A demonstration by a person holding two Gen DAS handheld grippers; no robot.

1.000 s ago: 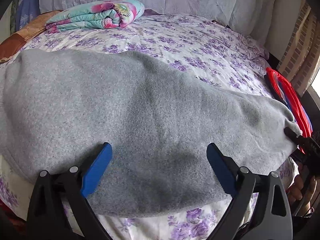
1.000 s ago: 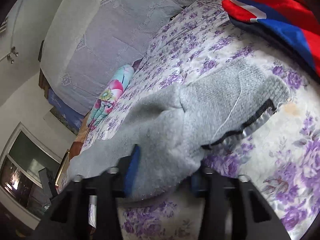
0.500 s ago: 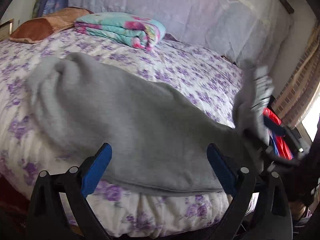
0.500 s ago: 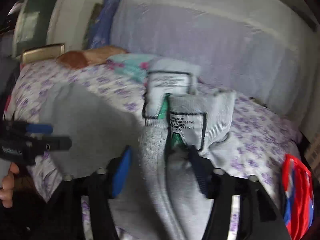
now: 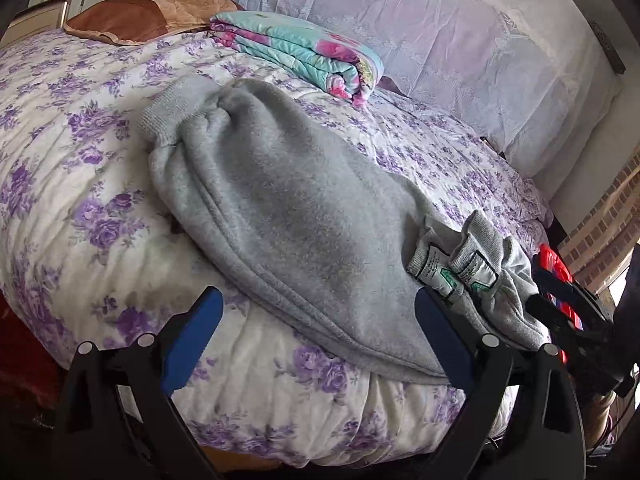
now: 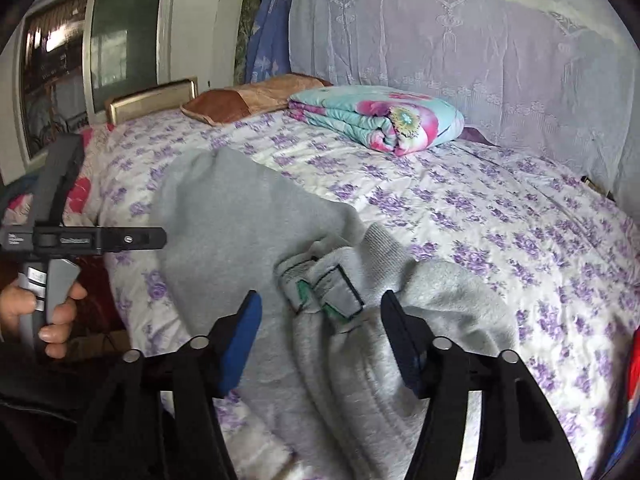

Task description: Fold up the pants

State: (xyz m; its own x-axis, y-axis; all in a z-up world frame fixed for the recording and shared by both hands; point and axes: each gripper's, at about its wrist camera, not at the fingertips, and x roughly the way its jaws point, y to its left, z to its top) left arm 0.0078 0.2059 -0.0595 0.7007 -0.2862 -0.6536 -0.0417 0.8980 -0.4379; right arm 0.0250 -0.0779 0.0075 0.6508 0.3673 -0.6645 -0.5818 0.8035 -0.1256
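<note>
Grey fleece pants lie across the front of the flowered bed, cuffs at the far left, waistband with white care labels flipped over at the right. My left gripper is open and empty, just off the pants' near edge. My right gripper is open above the bunched waistband, with cloth lying between the jaws and not pinched. The left gripper also shows at the left of the right wrist view.
A folded turquoise and pink quilt and a brown pillow lie at the back of the bed. A lace-covered headboard stands behind. A red and blue garment lies at the right edge. A window is at the left.
The right gripper carried the waistband leftward over the pants, then opened and let it drop. The left gripper stayed open and pulled back from over the pants.
</note>
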